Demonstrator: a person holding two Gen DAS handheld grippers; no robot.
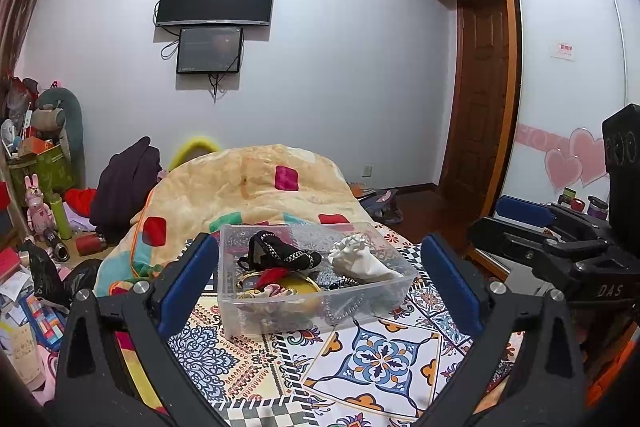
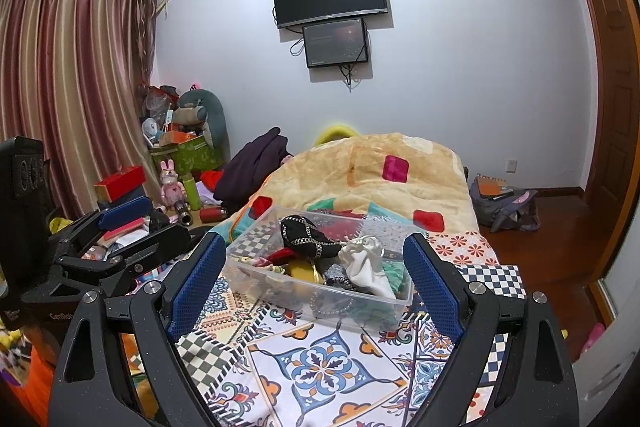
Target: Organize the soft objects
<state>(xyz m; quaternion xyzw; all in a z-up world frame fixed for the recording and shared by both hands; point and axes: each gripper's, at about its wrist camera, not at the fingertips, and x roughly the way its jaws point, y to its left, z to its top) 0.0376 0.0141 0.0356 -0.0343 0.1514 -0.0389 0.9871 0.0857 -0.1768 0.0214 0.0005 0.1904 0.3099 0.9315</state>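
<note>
Both tools hang empty with fingers spread wide — the left tool [image 1: 320,275] and right tool [image 2: 316,279] face the clear bin [image 2: 256,269] on the bed. A white cloth [image 2: 366,261] and black chained piece [image 2: 308,237] lie tangled inside — lifting one would likely drag the other out.

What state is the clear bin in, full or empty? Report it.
Partly full. The clear bin holds a black chained item, a white cloth and other soft pieces, with no lid.
</note>
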